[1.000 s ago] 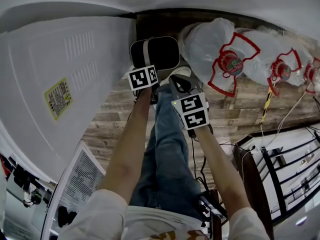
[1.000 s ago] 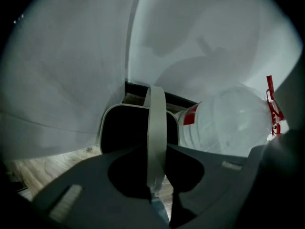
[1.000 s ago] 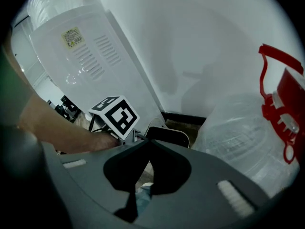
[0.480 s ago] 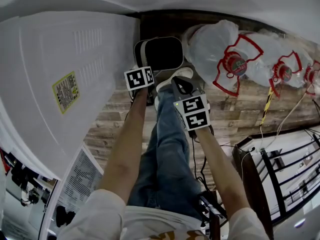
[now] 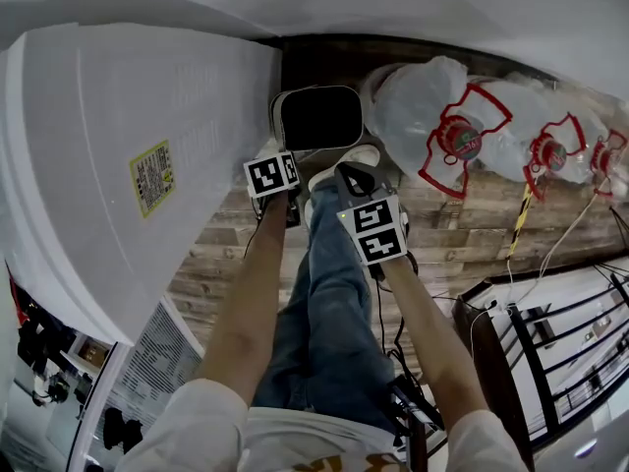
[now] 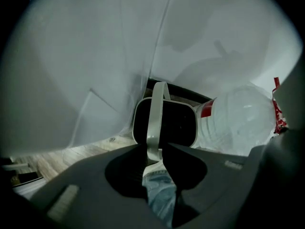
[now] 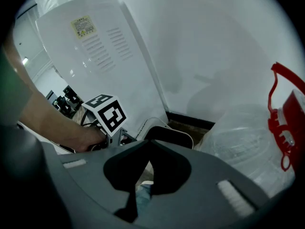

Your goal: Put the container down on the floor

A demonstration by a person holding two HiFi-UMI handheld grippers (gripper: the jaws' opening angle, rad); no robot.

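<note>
The container (image 5: 316, 118) is a white-rimmed bin with a dark inside and a white bail handle (image 6: 155, 118). It is down by the dark skirting, between the white appliance and the water bottles. My left gripper (image 5: 283, 153) is shut on that handle, and the strap runs up between the jaws in the left gripper view. Whether the bin rests on the floor or hangs just above it, I cannot tell. My right gripper (image 5: 354, 173) is to the right of it, above the person's shoe, shut with nothing in it. The container (image 7: 169, 136) also shows beyond its jaws.
A tall white appliance (image 5: 138, 165) with a yellow label stands close on the left. Large clear water bottles (image 5: 432, 106) with red handles lie on the wooden floor (image 5: 462, 214) to the right. A leg in jeans (image 5: 329, 283), cables and a black rack (image 5: 550, 332) are nearer me.
The view has swung slightly, so the appliance fills more of the left. The left gripper stays shut on the handle, with the container by the wall. The right gripper has barely moved.
</note>
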